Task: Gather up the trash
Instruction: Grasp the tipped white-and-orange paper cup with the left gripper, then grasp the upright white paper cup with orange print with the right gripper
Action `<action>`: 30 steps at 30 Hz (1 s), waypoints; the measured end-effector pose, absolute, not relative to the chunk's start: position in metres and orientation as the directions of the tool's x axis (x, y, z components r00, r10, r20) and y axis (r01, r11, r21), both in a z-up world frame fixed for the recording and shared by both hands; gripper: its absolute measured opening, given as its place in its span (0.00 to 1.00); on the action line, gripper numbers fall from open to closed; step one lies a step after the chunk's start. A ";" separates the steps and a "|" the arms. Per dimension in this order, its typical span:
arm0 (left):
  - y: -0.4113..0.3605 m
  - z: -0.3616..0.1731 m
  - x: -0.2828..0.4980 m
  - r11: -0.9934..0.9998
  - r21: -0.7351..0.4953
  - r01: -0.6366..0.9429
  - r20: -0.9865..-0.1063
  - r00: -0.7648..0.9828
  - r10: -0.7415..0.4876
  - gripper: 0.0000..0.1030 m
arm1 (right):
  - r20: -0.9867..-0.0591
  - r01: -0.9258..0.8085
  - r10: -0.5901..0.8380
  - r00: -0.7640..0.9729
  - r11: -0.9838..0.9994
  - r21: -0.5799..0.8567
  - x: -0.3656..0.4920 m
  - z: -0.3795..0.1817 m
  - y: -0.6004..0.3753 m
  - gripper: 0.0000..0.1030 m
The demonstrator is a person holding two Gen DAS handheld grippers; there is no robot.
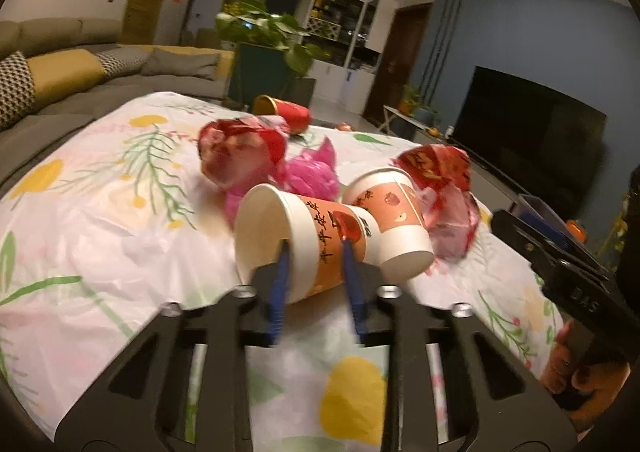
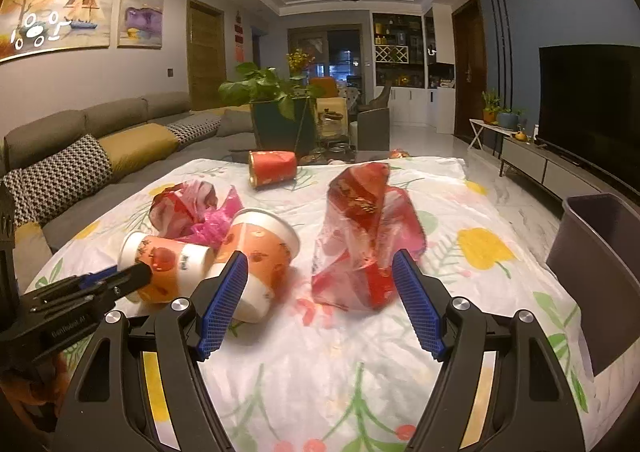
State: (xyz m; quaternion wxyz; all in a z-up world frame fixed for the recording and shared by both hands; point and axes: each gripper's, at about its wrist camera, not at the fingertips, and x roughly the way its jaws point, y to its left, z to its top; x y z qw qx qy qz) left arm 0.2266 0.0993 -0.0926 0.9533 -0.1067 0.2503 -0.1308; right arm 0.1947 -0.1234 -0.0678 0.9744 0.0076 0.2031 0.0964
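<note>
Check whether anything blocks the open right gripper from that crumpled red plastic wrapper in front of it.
Nothing visible does. The right gripper is open, with the red plastic wrapper just ahead between its fingers, and only bare tablecloth before it. The upside-down paper cup sits off to the left, by the left finger.

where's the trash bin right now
The grey bin stands at the far right edge of the right wrist view, beside the table, just right of the crumpled red plastic bag in front of the open right gripper.
</note>
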 end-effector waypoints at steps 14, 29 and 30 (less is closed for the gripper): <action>0.112 -0.082 0.192 0.952 -0.282 0.118 -0.375 0.900 -0.222 0.02 | -0.418 -0.227 0.235 0.878 0.971 0.069 0.213 -0.077 -0.089 0.71; 0.133 -0.073 0.186 0.971 -0.238 -0.005 -0.363 0.928 -0.085 0.02 | -0.500 -0.212 0.217 0.838 0.975 0.067 0.252 -0.093 -0.062 0.71; 0.132 -0.073 0.186 0.971 -0.239 -0.004 -0.363 0.928 -0.085 0.02 | -0.510 -0.212 0.217 0.832 0.975 0.068 0.255 -0.094 -0.062 0.71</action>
